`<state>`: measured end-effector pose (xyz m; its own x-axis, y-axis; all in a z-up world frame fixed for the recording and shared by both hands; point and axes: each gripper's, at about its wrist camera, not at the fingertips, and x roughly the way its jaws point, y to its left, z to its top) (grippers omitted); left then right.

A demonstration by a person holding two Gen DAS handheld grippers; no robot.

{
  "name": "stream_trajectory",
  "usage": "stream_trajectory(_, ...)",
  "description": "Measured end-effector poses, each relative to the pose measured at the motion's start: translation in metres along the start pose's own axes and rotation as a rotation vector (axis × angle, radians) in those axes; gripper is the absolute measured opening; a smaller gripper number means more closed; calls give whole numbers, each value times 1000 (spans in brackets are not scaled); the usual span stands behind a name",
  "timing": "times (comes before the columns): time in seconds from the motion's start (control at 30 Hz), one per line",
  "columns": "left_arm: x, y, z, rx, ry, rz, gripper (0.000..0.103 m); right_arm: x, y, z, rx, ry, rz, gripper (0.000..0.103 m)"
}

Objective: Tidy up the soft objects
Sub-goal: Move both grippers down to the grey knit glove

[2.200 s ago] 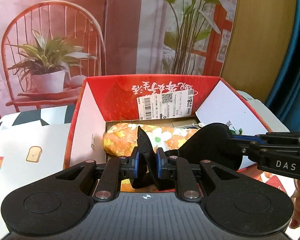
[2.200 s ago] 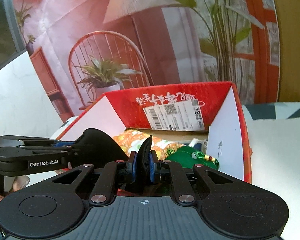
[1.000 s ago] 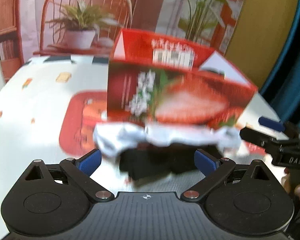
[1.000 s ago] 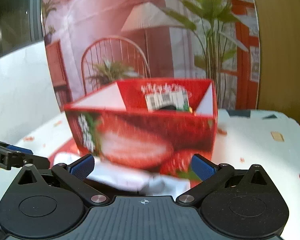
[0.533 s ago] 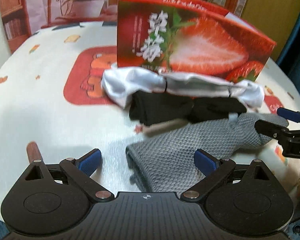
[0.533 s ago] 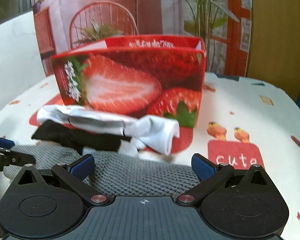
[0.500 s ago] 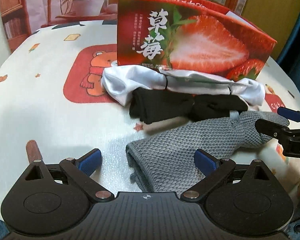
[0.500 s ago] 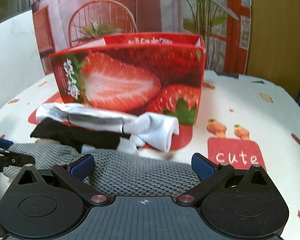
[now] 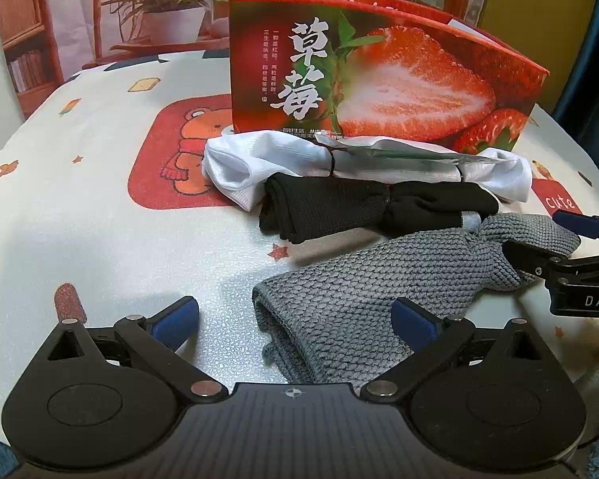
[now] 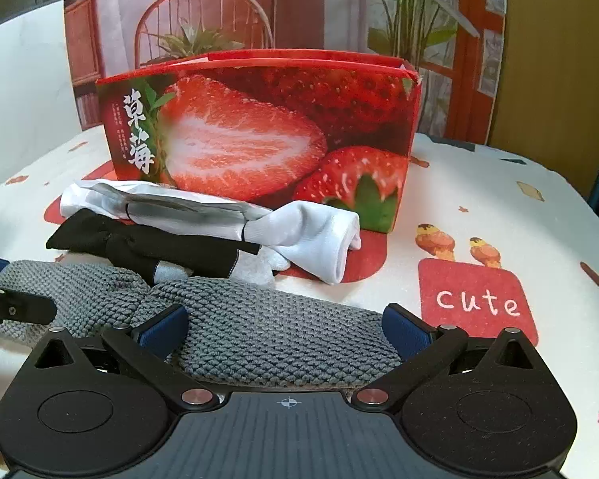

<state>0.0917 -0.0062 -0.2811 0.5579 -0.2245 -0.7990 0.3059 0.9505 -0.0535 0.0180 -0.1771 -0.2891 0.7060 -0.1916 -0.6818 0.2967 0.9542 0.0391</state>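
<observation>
Staged home set: printed backdrop [image 10: 203, 20] of chair, plants and lamp at 12 o'clock; cartoon tablecloth [image 9: 100, 207]; strawberry box [image 10: 259, 135] at centre.

left tool [image 9: 295, 317]: we see matte black linkages, blue pads, silver screws
right tool [image 10: 285, 325]: black ribbed body, blue pads, "DAS" marking

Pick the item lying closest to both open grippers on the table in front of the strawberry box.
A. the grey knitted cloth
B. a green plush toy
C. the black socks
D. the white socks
A. The grey knitted cloth lies nearest, reaching between the spread fingers of the left gripper and of the right gripper, while the black socks and white socks lie further back, against the strawberry box.
</observation>
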Motion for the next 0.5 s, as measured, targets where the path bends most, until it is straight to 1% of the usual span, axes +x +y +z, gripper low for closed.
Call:
stream_trajectory(0.33, 0, 1, 0, 14, -6, -2, 103, -3, 3, -6, 6, -20, -12, 103)
stream_trajectory(0.4, 0, 1, 0, 16, -8, -2, 103, -4, 4, -5, -1, -14, -15, 103)
stream_trajectory(0.5, 0, 1, 0, 18, -8, -5, 103, -8, 0, 0, 9, 5, 1, 103)
